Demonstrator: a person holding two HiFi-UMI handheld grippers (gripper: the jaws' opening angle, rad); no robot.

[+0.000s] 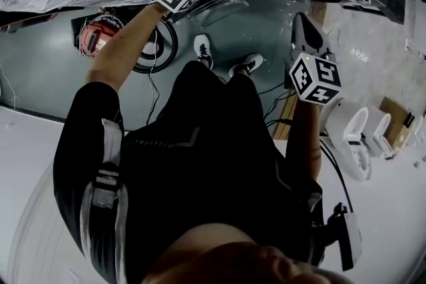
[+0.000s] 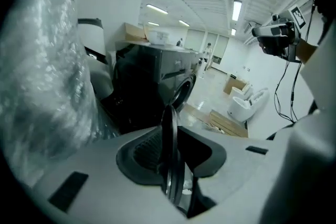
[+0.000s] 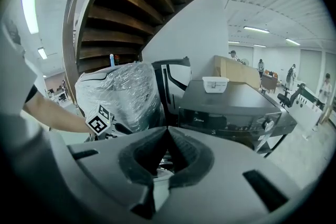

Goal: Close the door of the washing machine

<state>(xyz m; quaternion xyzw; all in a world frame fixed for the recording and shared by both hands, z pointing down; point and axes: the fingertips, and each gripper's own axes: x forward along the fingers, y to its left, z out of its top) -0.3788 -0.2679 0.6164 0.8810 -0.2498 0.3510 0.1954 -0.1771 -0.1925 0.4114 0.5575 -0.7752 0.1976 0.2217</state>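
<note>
The dark grey washing machine stands ahead with its round glass door swung open. In the left gripper view the door's rim runs edge-on between the jaws of my left gripper. A strip of floor shows between the rim and the right jaw, so the jaws stand open around it. In the head view that gripper is at the top by the door, on the outstretched left arm. My right gripper is shut with nothing in it, off to the right of the door and apart from it.
A plastic-wrapped appliance stands left of the machine. A white tray lies on the machine's top. On the floor are a red tool with coiled cable, white toilets, a cardboard box and my shoes.
</note>
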